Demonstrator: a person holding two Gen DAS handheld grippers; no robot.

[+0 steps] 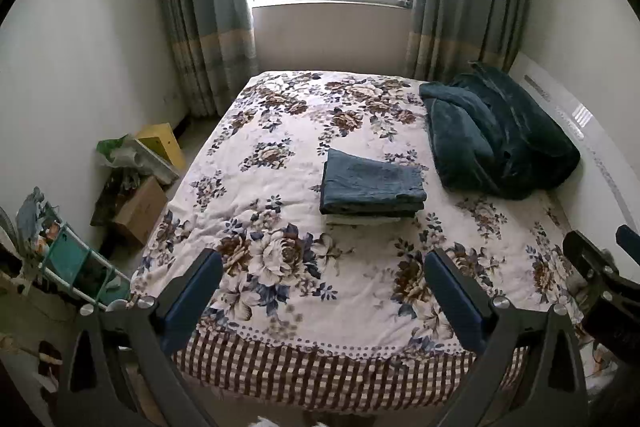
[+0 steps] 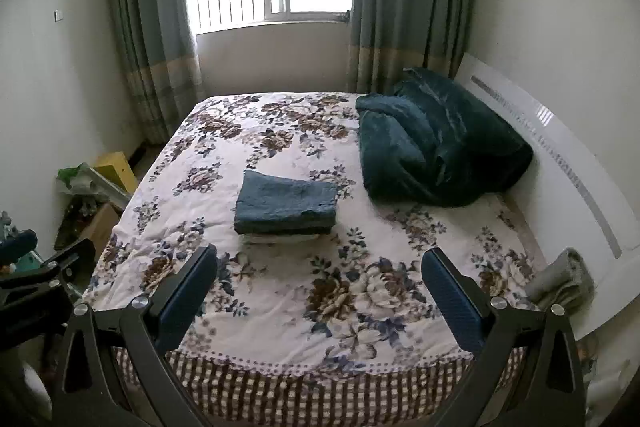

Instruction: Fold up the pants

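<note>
Left wrist view: the left claw (image 1: 324,281) hangs spread wide and empty above the near edge of the bed (image 1: 280,311). The folded blue pants (image 1: 372,185) lie mid-bed, far of the claw, atop a pale folded garment (image 1: 360,219). A dark teal blanket (image 1: 500,139) is heaped far right. Risk: any further reach could catch the top layer and undo the fold.

Right wrist view: the right claw (image 2: 320,275) is likewise spread apart, holding nothing, level over the near bed edge. The pants sit centre-left; a grey cloth (image 2: 564,281) rests near right. The task appears complete.
</note>
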